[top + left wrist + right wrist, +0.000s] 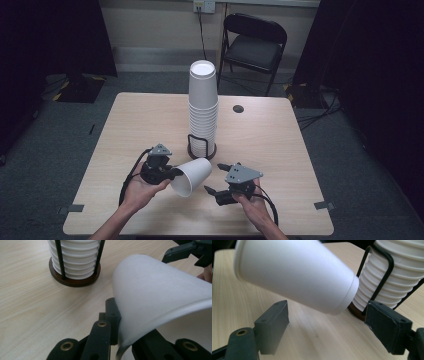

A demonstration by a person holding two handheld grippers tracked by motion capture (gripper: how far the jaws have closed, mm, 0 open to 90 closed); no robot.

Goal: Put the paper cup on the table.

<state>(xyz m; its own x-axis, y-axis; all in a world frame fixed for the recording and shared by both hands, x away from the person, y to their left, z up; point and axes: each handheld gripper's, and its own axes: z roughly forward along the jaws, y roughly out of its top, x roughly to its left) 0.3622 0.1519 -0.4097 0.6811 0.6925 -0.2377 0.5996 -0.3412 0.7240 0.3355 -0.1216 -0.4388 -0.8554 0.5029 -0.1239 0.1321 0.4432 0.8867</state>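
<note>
White paper cup [192,175] lies tilted just in front of the cup stack [202,107], rim clamped in the left gripper [167,172] fingers. Right gripper [216,181] fingers stand apart, empty, beside the cup's base; they should close squarely, gently, to avoid crushing.

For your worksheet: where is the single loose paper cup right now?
In the high view the loose cup is near the table's front middle, tilted on its side, its rim pinched by the left gripper, just in front of the cup stack.
</note>
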